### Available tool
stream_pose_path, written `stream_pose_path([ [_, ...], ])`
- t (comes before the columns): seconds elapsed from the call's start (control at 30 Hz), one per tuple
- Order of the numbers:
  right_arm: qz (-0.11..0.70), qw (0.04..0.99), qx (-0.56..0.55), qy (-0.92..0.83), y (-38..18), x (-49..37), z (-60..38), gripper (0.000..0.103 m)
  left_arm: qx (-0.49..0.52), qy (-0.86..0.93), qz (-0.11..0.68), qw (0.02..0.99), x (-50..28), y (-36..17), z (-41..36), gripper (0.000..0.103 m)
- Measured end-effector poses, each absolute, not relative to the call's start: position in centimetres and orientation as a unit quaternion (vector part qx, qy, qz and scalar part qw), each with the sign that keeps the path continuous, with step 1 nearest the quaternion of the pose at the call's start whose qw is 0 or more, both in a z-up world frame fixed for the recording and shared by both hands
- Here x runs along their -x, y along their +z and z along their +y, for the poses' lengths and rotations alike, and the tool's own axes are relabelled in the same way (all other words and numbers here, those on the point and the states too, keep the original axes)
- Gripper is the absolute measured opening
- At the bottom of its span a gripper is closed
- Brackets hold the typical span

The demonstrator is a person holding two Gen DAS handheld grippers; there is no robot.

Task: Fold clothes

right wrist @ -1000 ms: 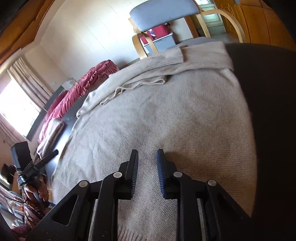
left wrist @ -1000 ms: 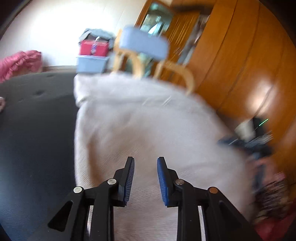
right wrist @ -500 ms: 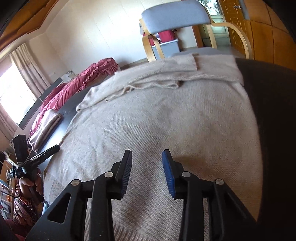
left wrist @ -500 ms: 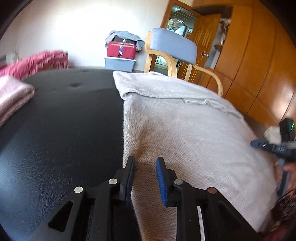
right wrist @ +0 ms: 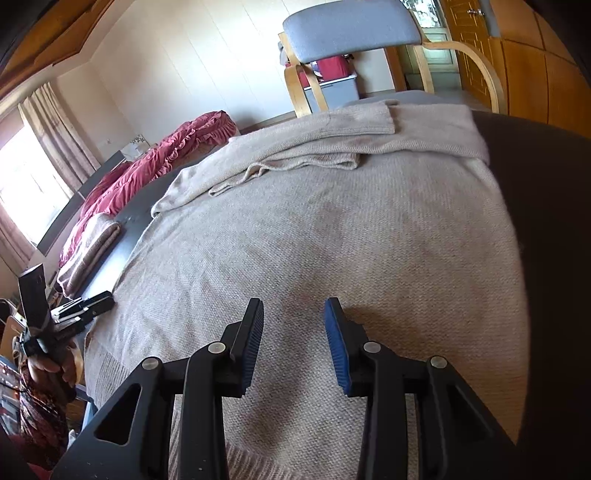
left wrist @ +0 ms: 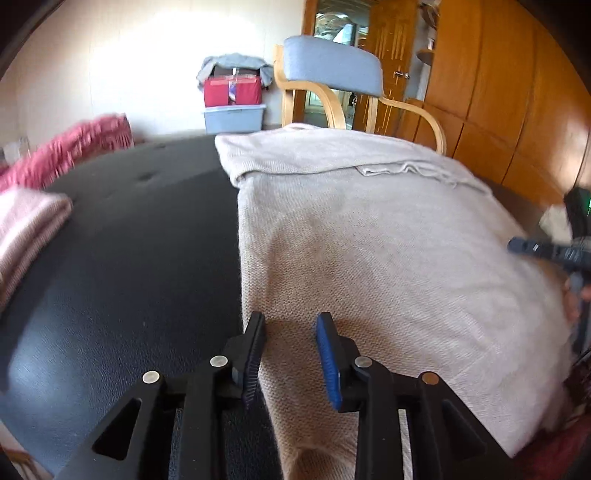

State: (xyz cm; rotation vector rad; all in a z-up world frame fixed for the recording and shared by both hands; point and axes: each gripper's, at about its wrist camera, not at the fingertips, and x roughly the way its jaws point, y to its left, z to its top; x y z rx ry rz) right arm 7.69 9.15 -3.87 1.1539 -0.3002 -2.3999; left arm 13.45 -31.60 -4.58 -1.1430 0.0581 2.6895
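**Mara:** Sweater (right wrist: 332, 236) first; where did it lie? From the right wrist view it was spread flat over the dark padded surface (left wrist: 122, 258), hem toward the camera, both sleeves (right wrist: 280, 147) already folded across the far end near the chair (right wrist: 351, 26).

**Ivo:** Agreed; the left wrist view showed its long side edge running straight up from between the fingers, with bare black padding beside it; a folded pink garment (left wrist: 26, 229) sat well apart at the far left.

**Mara:** How would it handle, in his judgement?

**Ivo:** He judged it soft and limp, a loose beige knit; light enough for one pinch, but likely to sag and stretch between two holds; the ribbed hem looked the firmest part to take.

**Mara:** And the tongs?

**Ivo:** The left gripper (left wrist: 290, 354) was spreading its jaws over the side edge near the hem; cloth lay beneath the gap, yet the pads were not pressing on it. The right gripper (right wrist: 293, 343) stood parted above the body of the knit just inside the hem; nothing was pinched there either.

**Mara:** So where should the holds go?

**Ivo:** He thought the two hem corners best, one per gripper, each bite deep enough to catch both layers; a shallow nip on such an open weave might slip or pull a thread; lifting both corners evenly would keep the fold square.
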Motion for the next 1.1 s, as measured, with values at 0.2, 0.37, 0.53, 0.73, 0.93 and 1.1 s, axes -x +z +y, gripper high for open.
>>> stream_pose_path([
  [0.2,-0.105,0.231,-0.415,-0.874,-3.6,-7.9,8.8,0.037,0.385,0.915,-0.037,0.117,-13.1,-4.5,-33.1,0.005],
  [0.37,-0.11,0.23,-0.407,-0.877,-3.2,-7.9,9.2,0.037,0.375,0.909,-0.126,0.13,-13.2,-3.7,-36.7,0.002],
  [0.53,-0.11,0.225,-0.412,-0.876,-3.6,-7.7,9.3,0.037,0.388,0.9,-0.16,0.115,-13.1,-5.0,-38.7,0.001],
  [0.73,-0.116,0.22,-0.407,-0.879,-3.2,-7.8,10.1,0.037,0.382,0.91,-0.114,0.11,-13.4,-5.0,-37.8,0.005],
  [0.93,-0.125,0.203,-0.398,-0.886,-2.8,-8.1,12.0,0.037,0.371,0.913,-0.157,0.069,-13.8,-3.5,-39.8,0.009],
  [1.1,-0.126,0.192,-0.4,-0.887,-3.0,-8.3,13.0,0.037,0.323,0.924,-0.147,0.145,-14.7,-0.8,-36.2,0.015],
])
